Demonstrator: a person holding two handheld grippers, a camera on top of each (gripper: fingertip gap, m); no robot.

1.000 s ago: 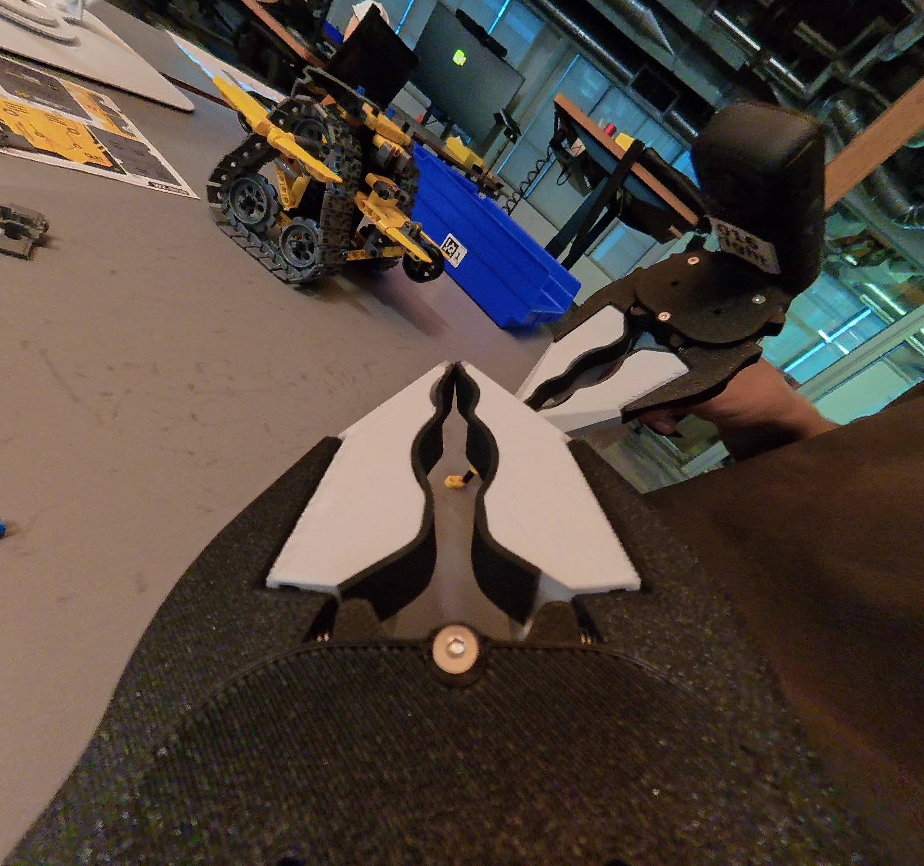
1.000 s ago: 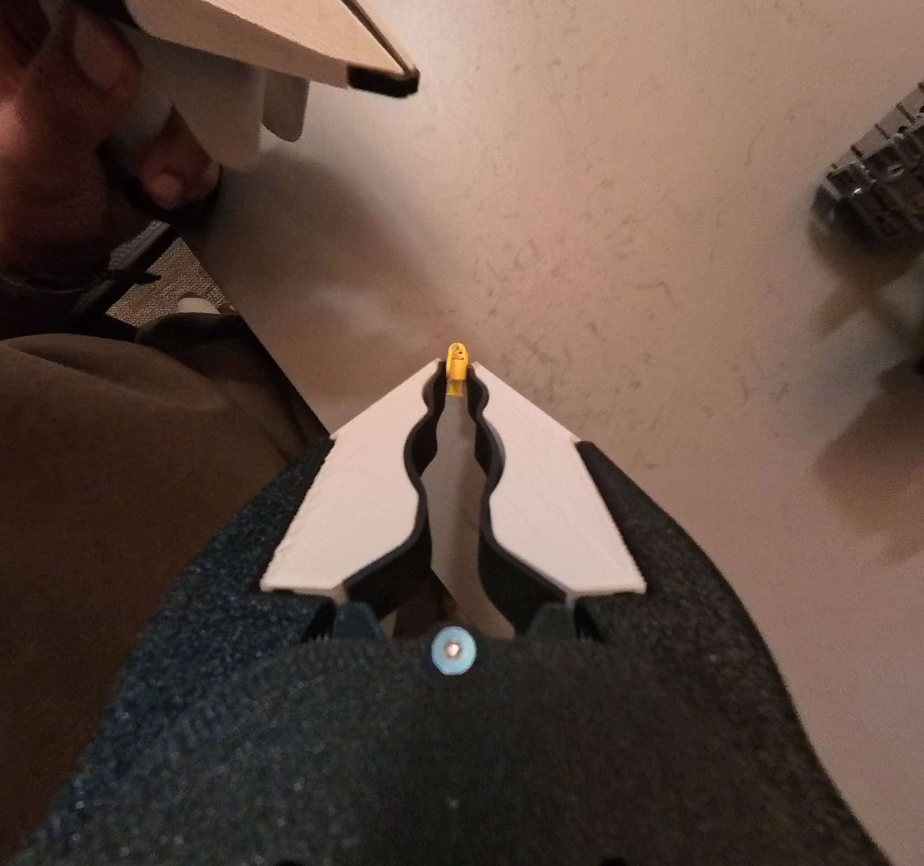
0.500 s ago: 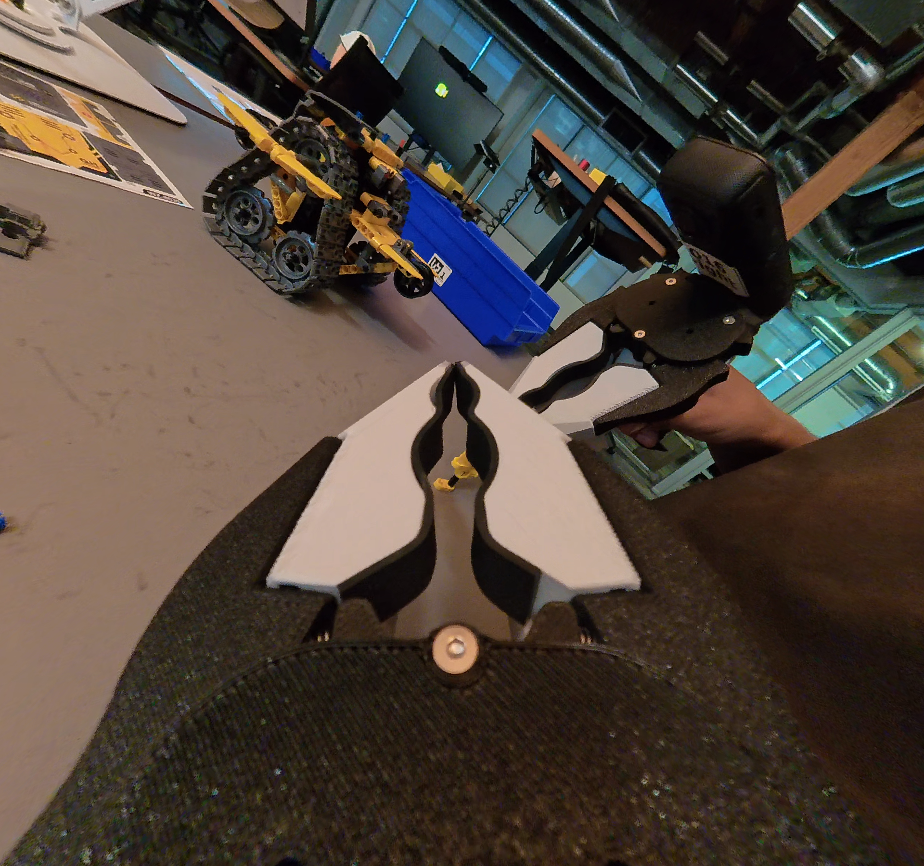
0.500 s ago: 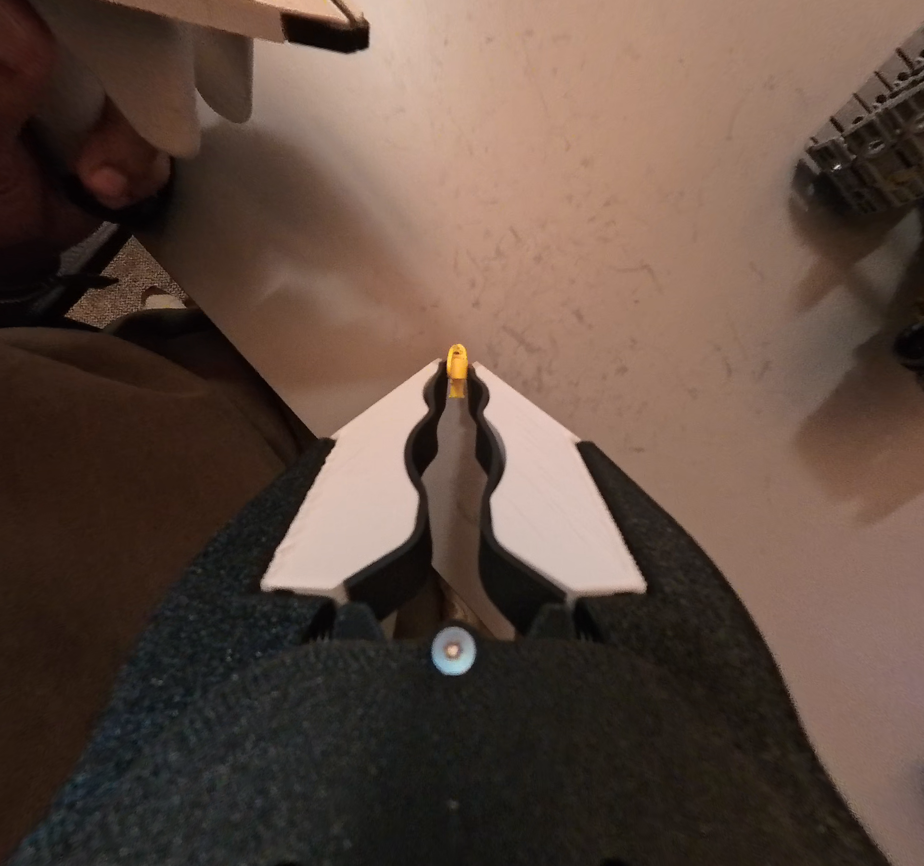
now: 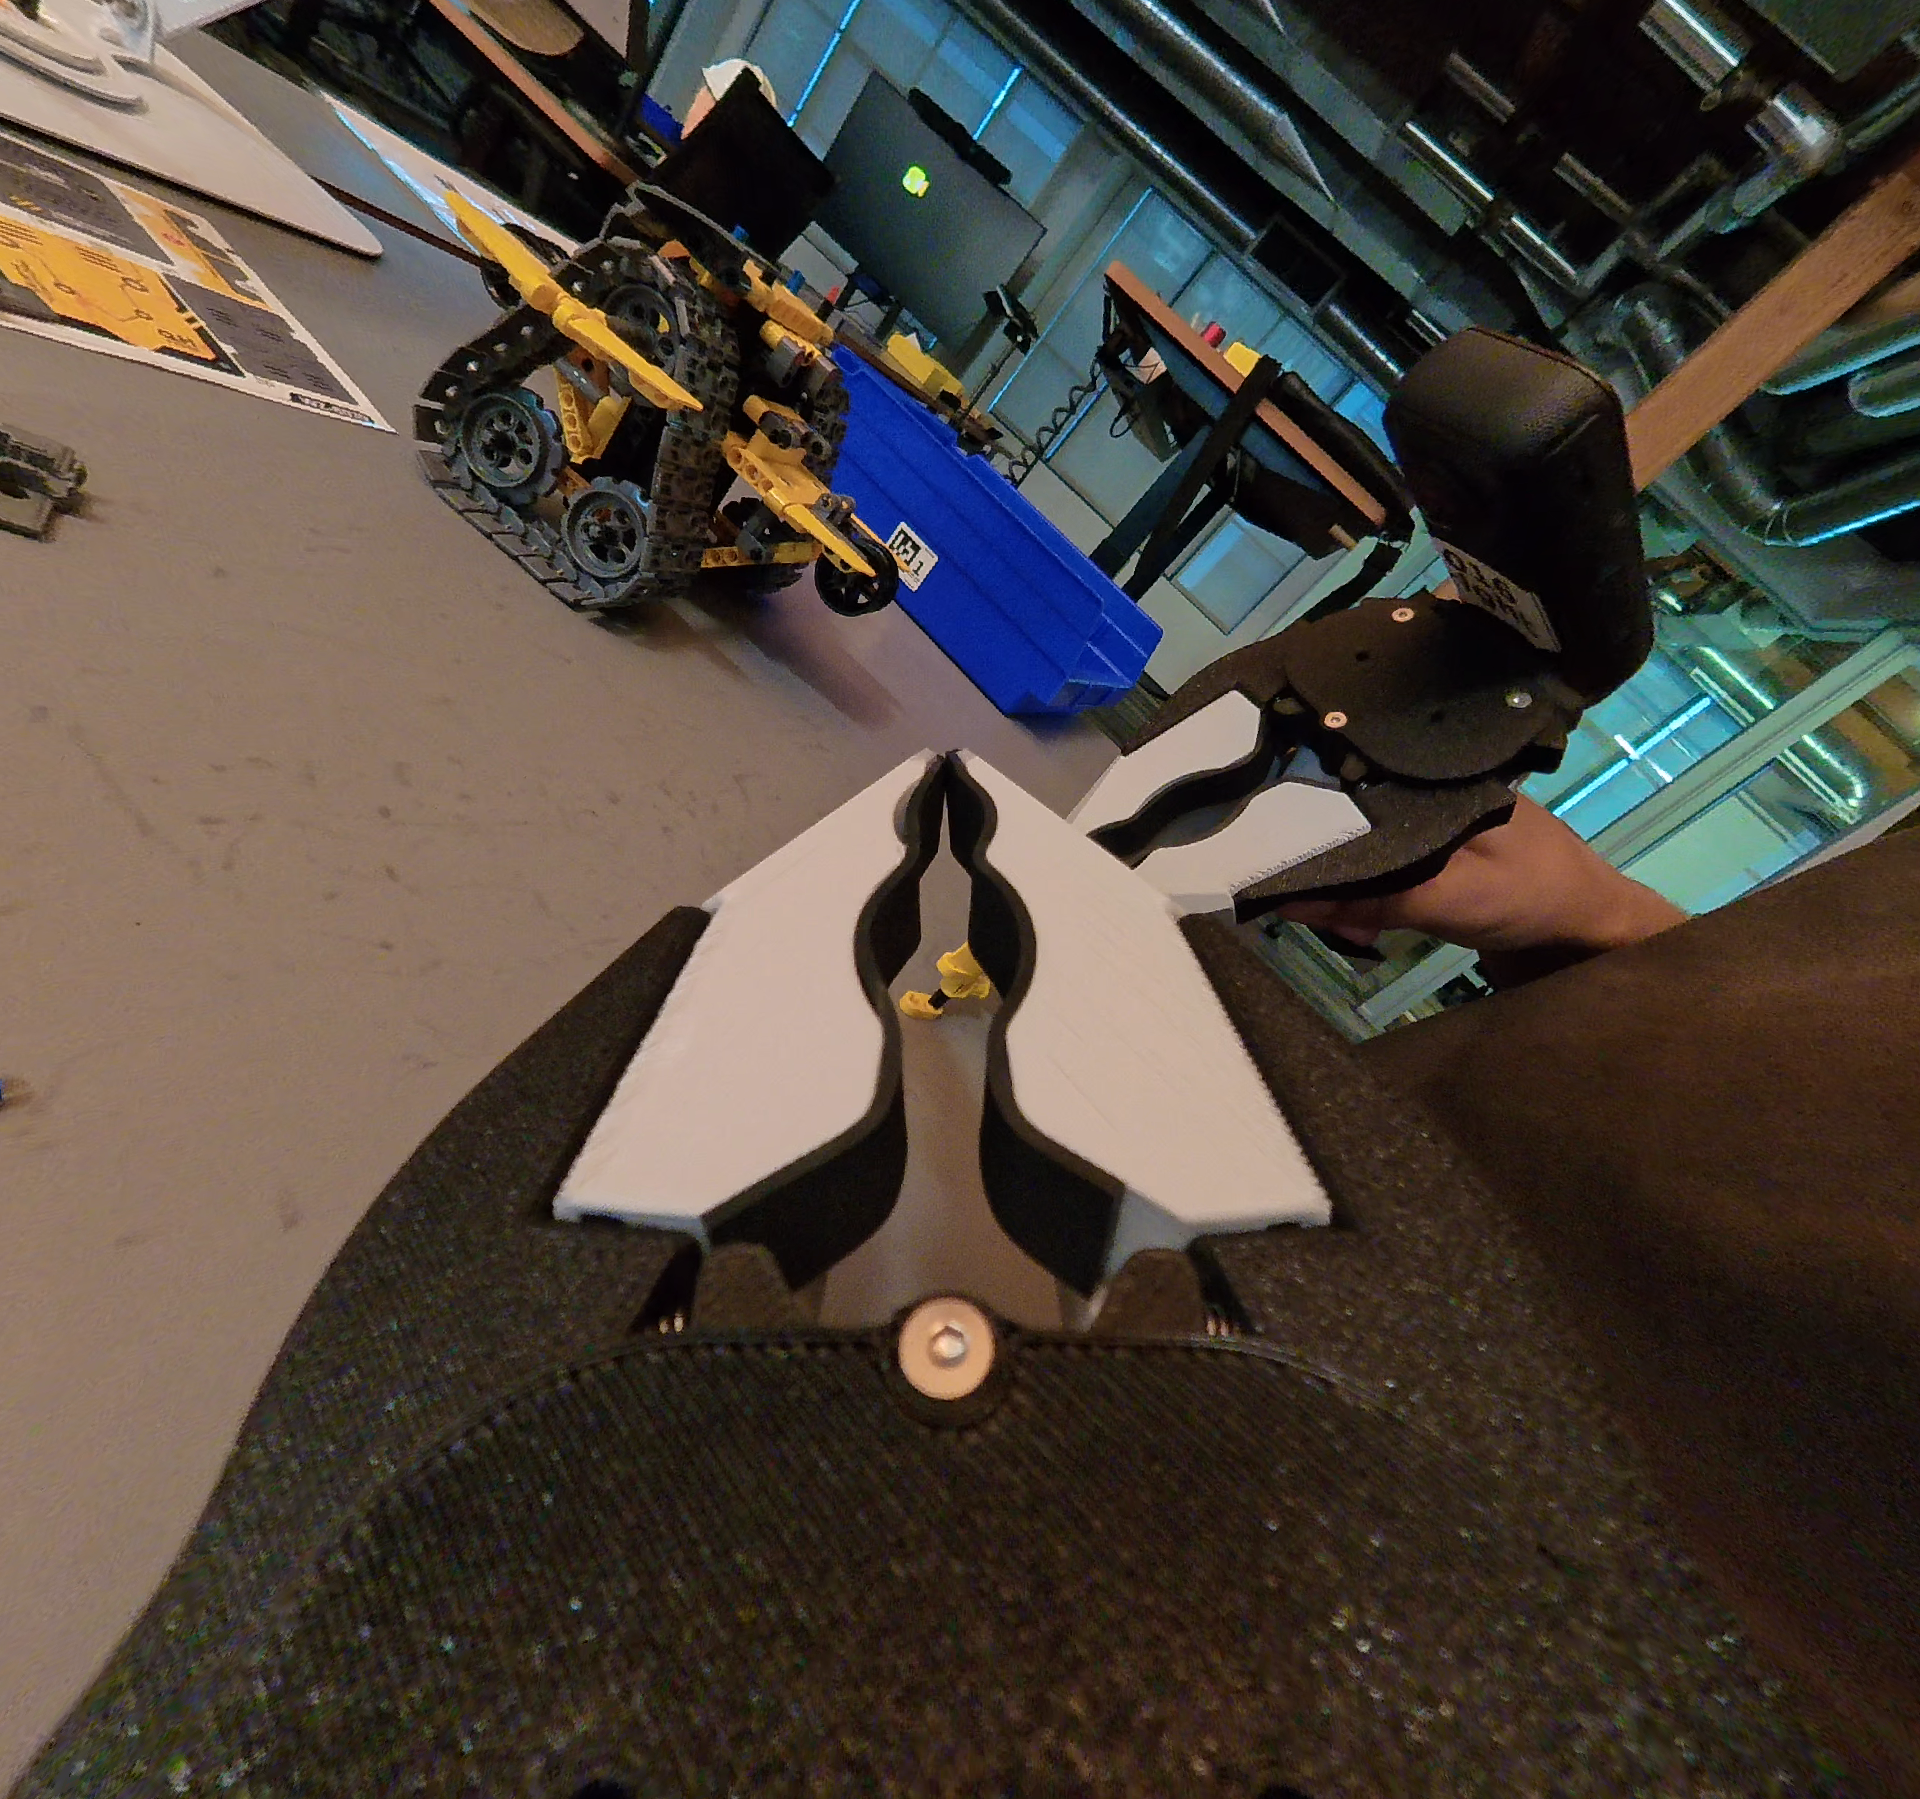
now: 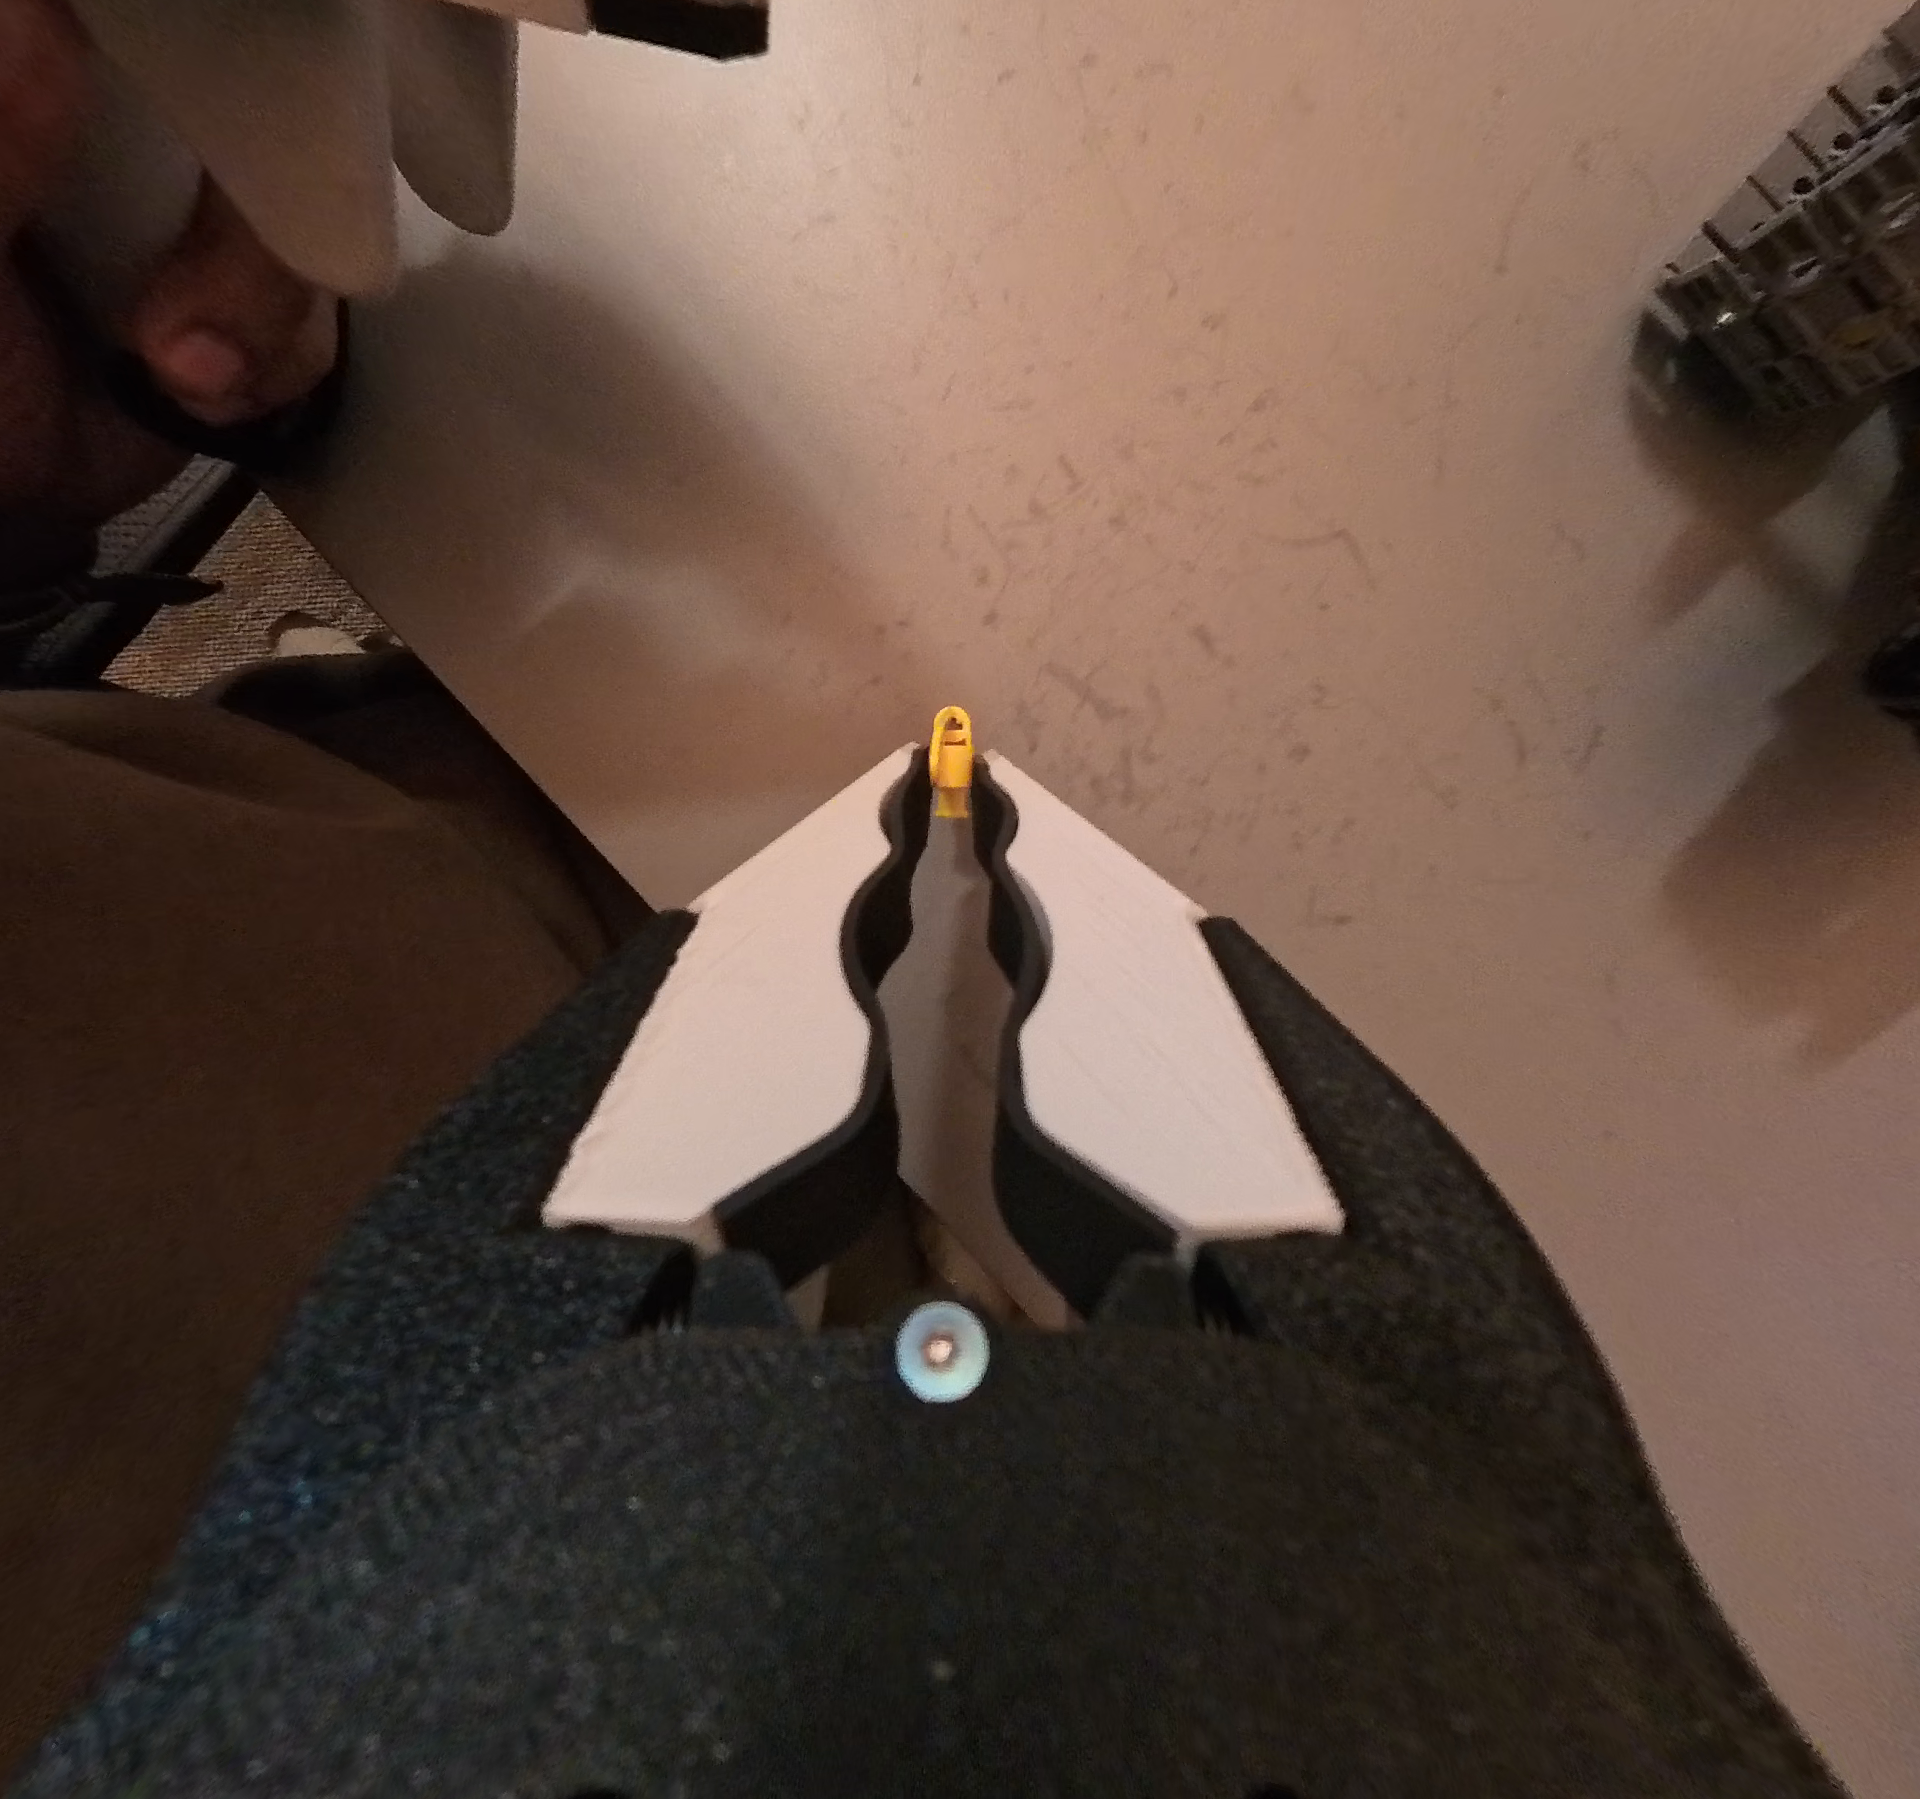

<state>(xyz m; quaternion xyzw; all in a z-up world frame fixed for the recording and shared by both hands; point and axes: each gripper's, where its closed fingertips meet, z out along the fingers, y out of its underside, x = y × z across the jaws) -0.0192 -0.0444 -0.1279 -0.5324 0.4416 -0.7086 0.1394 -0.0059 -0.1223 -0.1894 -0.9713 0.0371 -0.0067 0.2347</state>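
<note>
My right gripper [image 6: 948,762] is shut on a small yellow toy-brick piece [image 6: 950,743] that sticks out past its tips, a little above the grey table [image 6: 1299,399]. My left gripper [image 5: 948,762] is shut with its tips touching and nothing between them. In the left wrist view the right gripper [image 5: 1143,819] comes in from the right, its tips hidden behind my left fingers, and the yellow piece [image 5: 951,982] shows through the gap between them. The left gripper's tip [image 6: 675,35] shows at the top left of the right wrist view.
A yellow and grey tracked toy-brick vehicle [image 5: 644,461] stands on the table [image 5: 260,762], with a blue bin [image 5: 997,586] behind it. A printed sheet [image 5: 135,295] and a small grey part [image 5: 31,492] lie at the left. The table's near edge runs below both grippers. Across from one pair of fingers to the other is roughly 10 centimeters.
Both grippers stay shut. The right gripper with the yellow piece has shifted slightly closer to the left one, and more of the piece shows in the left gripper's gap.
</note>
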